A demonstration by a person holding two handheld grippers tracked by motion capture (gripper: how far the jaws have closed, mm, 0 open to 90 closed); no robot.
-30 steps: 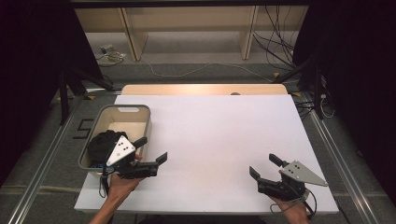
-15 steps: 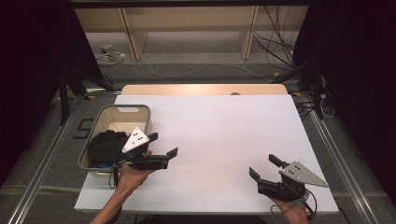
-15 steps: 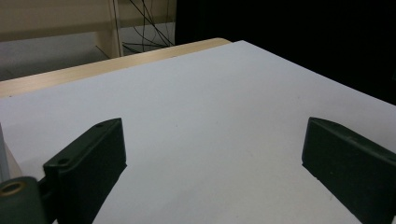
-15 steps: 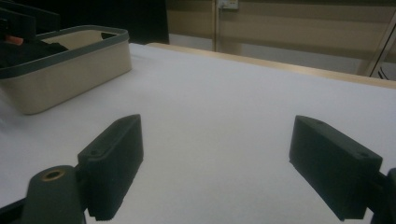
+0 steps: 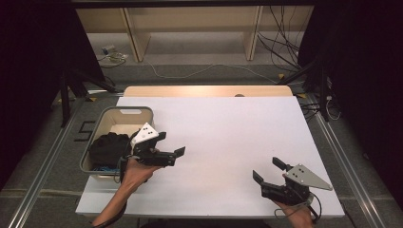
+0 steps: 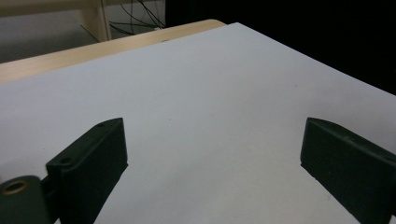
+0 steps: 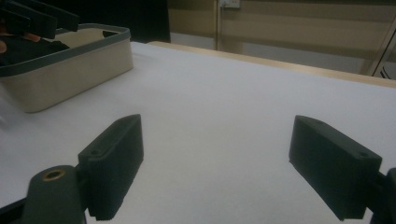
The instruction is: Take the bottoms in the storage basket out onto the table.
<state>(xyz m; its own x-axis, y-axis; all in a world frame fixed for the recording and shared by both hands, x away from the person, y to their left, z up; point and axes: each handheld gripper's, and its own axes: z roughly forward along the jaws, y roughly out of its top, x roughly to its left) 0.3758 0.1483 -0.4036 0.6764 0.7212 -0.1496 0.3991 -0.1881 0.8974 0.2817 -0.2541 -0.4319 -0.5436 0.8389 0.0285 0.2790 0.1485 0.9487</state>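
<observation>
Two grippers, both with jaws spread wide and holding nothing: left gripper [image 5: 170, 143] raised just right of the grey bin [image 5: 95, 141] at the left edge of the white table [image 5: 228, 137], right gripper [image 5: 269, 171] low near the front right corner, well apart from the other. Inside the bin, a dark bundle of cloth [image 5: 108, 147], not clear what exactly.

White table [image 5: 228, 137] lies open; only the bin [image 5: 95, 142] blocks its left edge.
</observation>
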